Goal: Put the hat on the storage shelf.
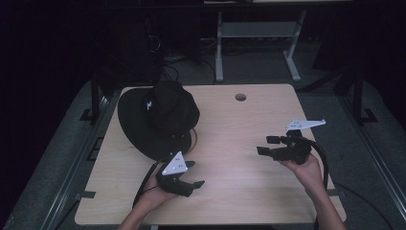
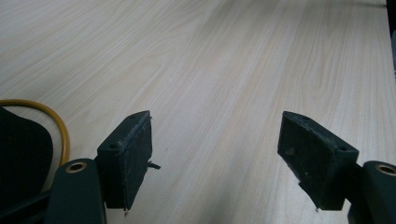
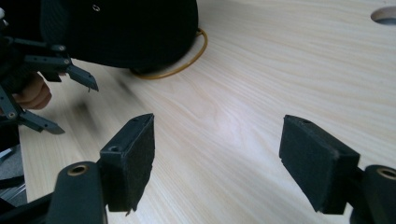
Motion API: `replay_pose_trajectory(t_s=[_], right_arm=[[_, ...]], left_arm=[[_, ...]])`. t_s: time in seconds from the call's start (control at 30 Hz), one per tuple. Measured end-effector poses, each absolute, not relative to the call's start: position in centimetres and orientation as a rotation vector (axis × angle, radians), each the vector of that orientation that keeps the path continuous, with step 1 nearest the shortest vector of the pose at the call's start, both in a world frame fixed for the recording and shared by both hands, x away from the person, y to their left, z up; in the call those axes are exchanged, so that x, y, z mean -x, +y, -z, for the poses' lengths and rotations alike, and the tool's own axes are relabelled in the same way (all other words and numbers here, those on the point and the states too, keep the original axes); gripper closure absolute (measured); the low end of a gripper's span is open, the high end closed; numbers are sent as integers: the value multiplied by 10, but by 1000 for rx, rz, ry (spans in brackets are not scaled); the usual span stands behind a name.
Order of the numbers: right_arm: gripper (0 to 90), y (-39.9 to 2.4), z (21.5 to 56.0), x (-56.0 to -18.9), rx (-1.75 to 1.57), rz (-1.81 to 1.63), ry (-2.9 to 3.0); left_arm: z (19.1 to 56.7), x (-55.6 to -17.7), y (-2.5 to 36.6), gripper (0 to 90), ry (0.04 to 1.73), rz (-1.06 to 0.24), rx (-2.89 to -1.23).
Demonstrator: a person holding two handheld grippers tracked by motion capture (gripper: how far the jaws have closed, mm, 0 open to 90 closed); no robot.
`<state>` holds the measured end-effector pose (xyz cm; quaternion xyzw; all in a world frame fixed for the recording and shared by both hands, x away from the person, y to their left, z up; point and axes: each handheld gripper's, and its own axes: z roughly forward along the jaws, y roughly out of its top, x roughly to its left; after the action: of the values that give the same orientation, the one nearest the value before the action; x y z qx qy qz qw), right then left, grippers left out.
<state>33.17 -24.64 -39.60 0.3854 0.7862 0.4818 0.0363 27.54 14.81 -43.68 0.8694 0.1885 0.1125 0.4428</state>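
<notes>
A black, soft-brimmed fabric hat (image 1: 158, 120) lies on the far left part of the pale wooden table (image 1: 230, 191), its brim overhanging the left edge a little; a thin yellow cord (image 1: 194, 139) loops out from under the brim on the side nearer the middle of the table, and the same cord curves along the hat's edge in the right gripper view (image 3: 187, 65) and at the left margin of the left gripper view (image 2: 56, 121); the left gripper (image 1: 194, 173), black with a grey three-cornered plate on top, sits in the person's left hand (image 1: 155, 194) just beside the near edge of the brim, not touching the hat; its jaws stand wide apart with only bare wood between them; the right gripper (image 1: 266, 145), held in the right hand (image 1: 306, 167) near the right edge of the table, points across the board toward the hat and is well apart from it; its jaws are also spread wide and hold nothing; a round hole (image 1: 241, 97) is cut in the table near its far edge, to the right of the hat; beyond the table, the grey legs of a metal frame (image 1: 220, 52) stand on the dark floor.
</notes>
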Motion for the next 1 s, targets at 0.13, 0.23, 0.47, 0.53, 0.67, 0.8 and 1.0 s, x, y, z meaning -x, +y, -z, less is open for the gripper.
replay_pose_trajectory(t_s=[0.13,0.23,0.47,0.53,0.67,0.8,1.0], right_arm=[[261,-251,403,-328,-1192,-1486,2407],[259,-254,406,-324,-1211,-1482,2409],[252,-260,416,-316,-1230,-1477,2409],[252,-262,419,-312,-1229,-1483,2401],[245,-265,422,-306,-1227,-1483,2399],[237,-268,426,-299,-1230,-1478,2400],[227,-275,431,-286,-1228,-1491,2377]], left_arm=[[437,-276,148,258,471,-278,-2156],[437,-275,149,258,475,-277,-2151],[437,-275,151,258,480,-282,-2148],[437,-276,151,259,481,-283,-2148],[437,-276,152,259,486,-282,-2148],[437,-276,153,259,492,-282,-2146],[438,-276,154,259,497,-277,-2145]])
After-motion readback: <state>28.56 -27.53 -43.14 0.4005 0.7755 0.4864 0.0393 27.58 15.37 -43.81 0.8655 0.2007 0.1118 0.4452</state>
